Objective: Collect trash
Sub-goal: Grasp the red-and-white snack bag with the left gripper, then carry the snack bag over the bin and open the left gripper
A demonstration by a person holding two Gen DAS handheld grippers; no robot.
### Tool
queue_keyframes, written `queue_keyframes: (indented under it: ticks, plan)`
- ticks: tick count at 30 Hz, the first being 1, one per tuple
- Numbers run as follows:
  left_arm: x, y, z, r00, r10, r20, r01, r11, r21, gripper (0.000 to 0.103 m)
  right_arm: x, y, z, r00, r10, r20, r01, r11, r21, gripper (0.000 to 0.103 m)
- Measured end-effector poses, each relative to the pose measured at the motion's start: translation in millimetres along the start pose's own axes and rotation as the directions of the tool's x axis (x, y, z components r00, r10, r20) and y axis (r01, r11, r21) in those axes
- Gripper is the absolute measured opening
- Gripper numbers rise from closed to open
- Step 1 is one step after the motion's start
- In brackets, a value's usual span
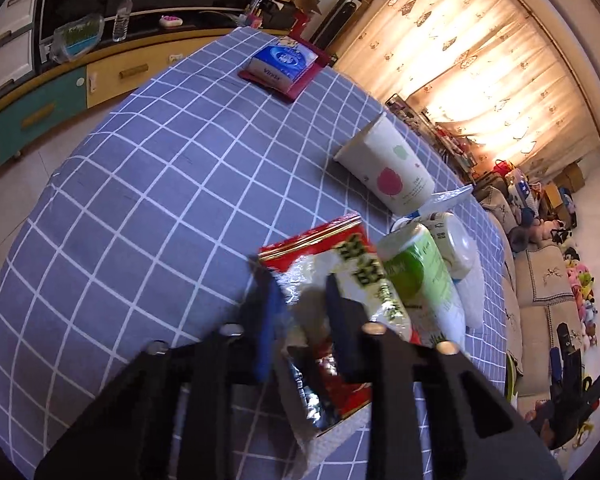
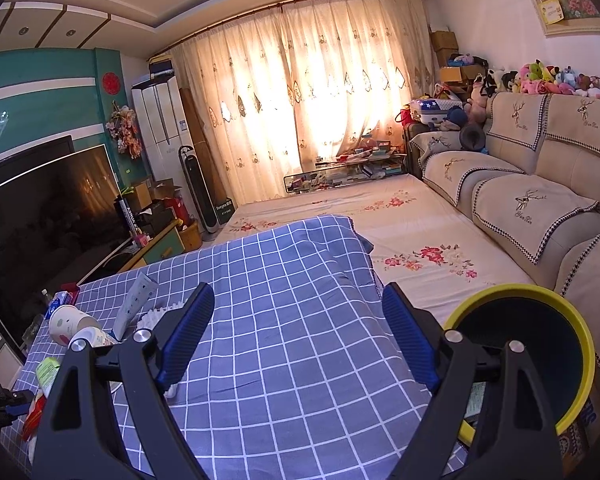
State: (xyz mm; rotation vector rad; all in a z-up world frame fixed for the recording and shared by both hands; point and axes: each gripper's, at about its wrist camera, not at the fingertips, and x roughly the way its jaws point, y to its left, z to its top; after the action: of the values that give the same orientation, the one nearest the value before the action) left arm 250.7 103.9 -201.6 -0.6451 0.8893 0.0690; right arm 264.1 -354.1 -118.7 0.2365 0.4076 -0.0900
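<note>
Pinching a red snack bag, left tool shows blurred print.

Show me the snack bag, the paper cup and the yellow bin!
snack bag (image 1: 320,256): left wrist view, on its red printed top.
paper cup (image 1: 392,168): left wrist view, on its side wall.
yellow bin (image 2: 580,344): right wrist view, on its rim.

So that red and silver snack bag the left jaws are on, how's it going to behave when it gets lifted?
The snack bag looks like crinkled foil, so it will probably flop and sag rather than stay flat. It appears torn open and flattened, so likely very light. The left gripper is shut on it near one edge; the shiny film may slip if jerked.
</note>
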Motion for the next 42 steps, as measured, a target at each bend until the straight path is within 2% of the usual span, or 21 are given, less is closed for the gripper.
queue_keyframes:
  ticks: [3, 7, 18, 22, 25, 28, 30, 31, 33, 35, 37, 39, 42]
  plan:
    - [-11.9, -5.9, -0.8, 0.998, -0.007, 0.059, 0.005, 0.999, 0.039, 0.002, 1.0, -0.8, -0.3, 1.000, 0.002, -0.003, -0.002, 1.000, 0.000, 0.081]
    - [-28.7, -17.9, -0.3, 0.992, -0.038, 0.116, 0.027, 0.995, 0.098, 0.001, 1.3, -0.6, -1.0, 1.000, 0.003, -0.003, -0.003, 1.000, 0.000, 0.081]
    - [-62.6, -45.1, -5.3, 0.977, -0.148, 0.151, 0.116, 0.972, 0.203, 0.001, 1.5, -0.8, -1.1, 1.000, 0.005, -0.005, -0.005, 1.000, 0.001, 0.081]
    - [-63.7, -56.6, -8.3, 0.974, -0.202, 0.107, 0.170, 0.953, 0.252, 0.001, 1.8, -0.1, -1.7, 1.000, 0.006, -0.006, -0.006, 1.000, 0.001, 0.081]
    - [-51.9, -63.2, -11.3, 0.973, -0.228, 0.027, 0.212, 0.938, 0.275, 0.001, 2.2, -0.1, -1.5, 1.000, 0.005, -0.007, -0.005, 1.000, 0.003, 0.081]
    - [-37.3, -69.7, -15.4, 0.971, -0.236, -0.043, 0.238, 0.925, 0.295, 0.014, 2.9, 0.7, -3.3, 1.000, 0.005, -0.012, -0.005, 1.000, 0.002, 0.081]
    - [-31.1, -71.2, -16.7, 0.968, -0.243, -0.067, 0.251, 0.919, 0.303, 0.034, 2.3, 0.6, -4.1, 1.000, 0.005, -0.014, -0.005, 1.000, 0.001, 0.081]
    - [-29.2, -73.0, -16.5, 0.964, -0.254, -0.083, 0.267, 0.912, 0.311, 0.039, 2.1, 0.6, -3.9, 1.000, 0.005, -0.015, -0.005, 1.000, 0.001, 0.081]
    - [-25.0, -78.4, -16.3, 0.959, -0.263, -0.110, 0.284, 0.900, 0.331, 0.056, 2.7, 0.7, -3.9, 1.000, 0.006, -0.016, -0.006, 1.000, 0.002, 0.081]
    - [-20.9, -84.0, -16.8, 0.963, -0.243, -0.117, 0.269, 0.892, 0.364, 0.060, 2.3, -0.5, -3.6, 1.000, 0.007, -0.017, -0.007, 1.000, 0.002, 0.081]
    - [-18.8, -93.1, -20.3, 0.977, -0.184, -0.109, 0.213, 0.884, 0.417, 0.063, 2.4, -0.1, -4.2, 1.000, 0.007, -0.021, -0.007, 1.000, 0.001, 0.081]
    - [-17.6, -103.2, -26.5, 0.988, -0.121, -0.091, 0.150, 0.865, 0.479, 0.065, 2.3, -1.0, -4.3, 1.000, 0.007, -0.023, -0.007, 1.000, 0.000, 0.081]
    - [-15.8, -119.1, -36.8, 0.999, -0.027, -0.042, 0.046, 0.820, 0.570, 0.066, 2.2, -0.8, -4.7, 1.000, 0.008, -0.024, -0.008, 1.000, 0.002, 0.081]
